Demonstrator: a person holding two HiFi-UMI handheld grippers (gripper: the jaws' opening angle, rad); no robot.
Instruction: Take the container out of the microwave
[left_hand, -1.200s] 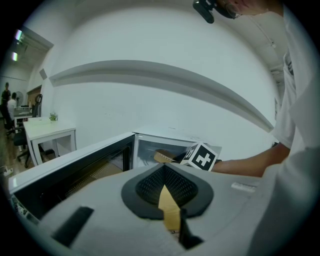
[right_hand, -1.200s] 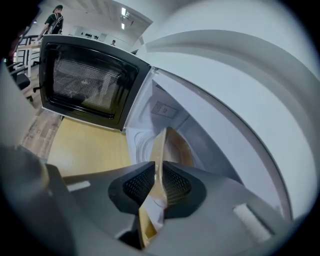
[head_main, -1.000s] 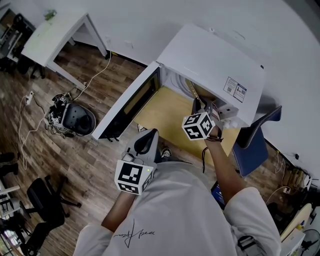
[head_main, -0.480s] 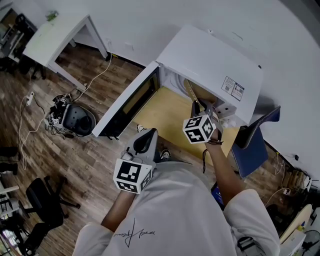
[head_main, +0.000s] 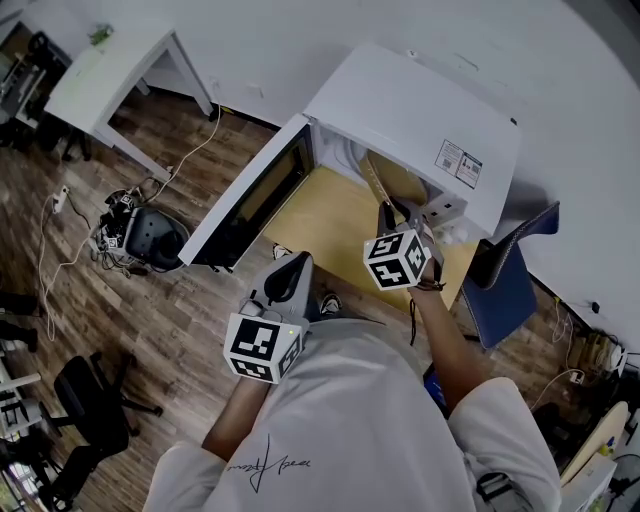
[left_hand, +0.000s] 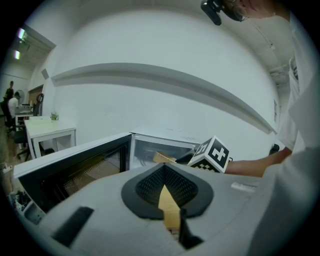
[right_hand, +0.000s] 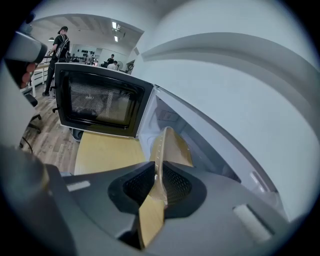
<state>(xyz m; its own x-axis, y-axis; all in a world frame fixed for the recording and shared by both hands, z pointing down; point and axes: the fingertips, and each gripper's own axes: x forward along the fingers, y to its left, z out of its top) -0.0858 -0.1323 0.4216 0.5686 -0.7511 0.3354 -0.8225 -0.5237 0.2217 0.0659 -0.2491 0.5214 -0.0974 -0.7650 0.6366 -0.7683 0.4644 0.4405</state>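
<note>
brown container at the mouth of the microwave

the right claw (right_hand: 157, 175) is closed on the thin near rim of the container (right_hand: 172, 147). the rim runs right between its two pads. the container sits in the open front of the microwave (head_main: 400, 110), over the far edge of the yellow tabletop (head_main: 320, 225).

the container looks like thin brown card. i think it is light and a bit bendy, not hard like glass. a pinch on one rim could make it sag or twist, so a slow, level pull looks best. if there is food in it, it could tip out. i cannot see inside it.

the left claw (head_main: 295, 262) is near the person, well apart from the container. its tips seem to meet, and it holds nothing.

the door (head_main: 255, 205) hangs wide open on the left. the white wall of the microwave is close on the right side of the container. the way out is toward the person, over the bare tabletop. a blue chair (head_main: 505, 290) stands on the right, and some cables (head_main: 130, 215) lie on the floor at the far left. none of these is in the way.
</note>
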